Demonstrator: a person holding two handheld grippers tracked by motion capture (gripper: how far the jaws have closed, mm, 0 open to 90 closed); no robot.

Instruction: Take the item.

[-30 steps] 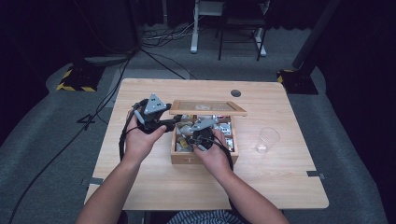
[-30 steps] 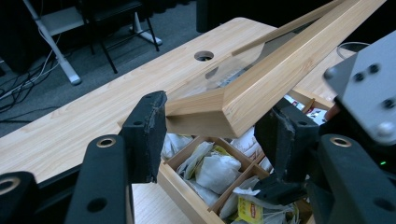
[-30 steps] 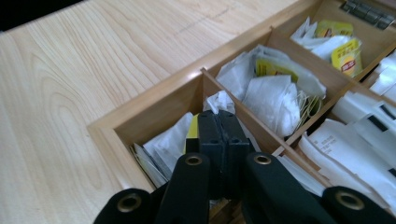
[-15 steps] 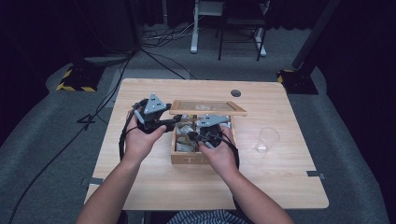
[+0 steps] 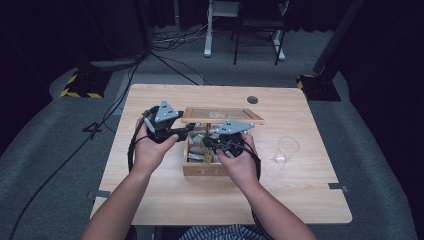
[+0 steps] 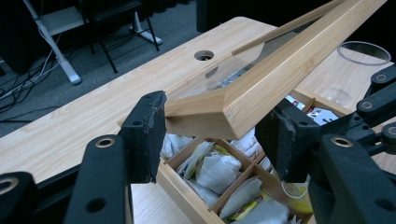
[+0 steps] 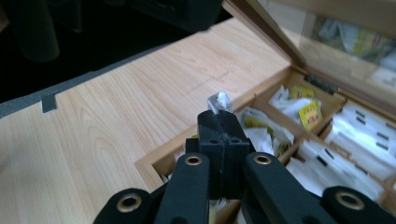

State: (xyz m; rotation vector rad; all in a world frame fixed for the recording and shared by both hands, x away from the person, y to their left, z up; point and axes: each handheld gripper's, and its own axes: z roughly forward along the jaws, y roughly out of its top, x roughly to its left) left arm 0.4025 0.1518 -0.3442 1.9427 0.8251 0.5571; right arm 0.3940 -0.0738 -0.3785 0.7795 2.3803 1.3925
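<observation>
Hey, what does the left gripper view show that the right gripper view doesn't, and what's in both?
Left gripper view alone: the left hand-held gripper with its jaws around the corner of the raised glass-paned wooden lid, a round hole in the tabletop, and the rim of a clear plastic cup.

Right gripper view alone: the right hand-held gripper shut on a small clear-wrapped tea bag corner, and the lid's metal hinge.

Both: the light wooden table and the compartmented wooden tea box filled with tea bags.
</observation>
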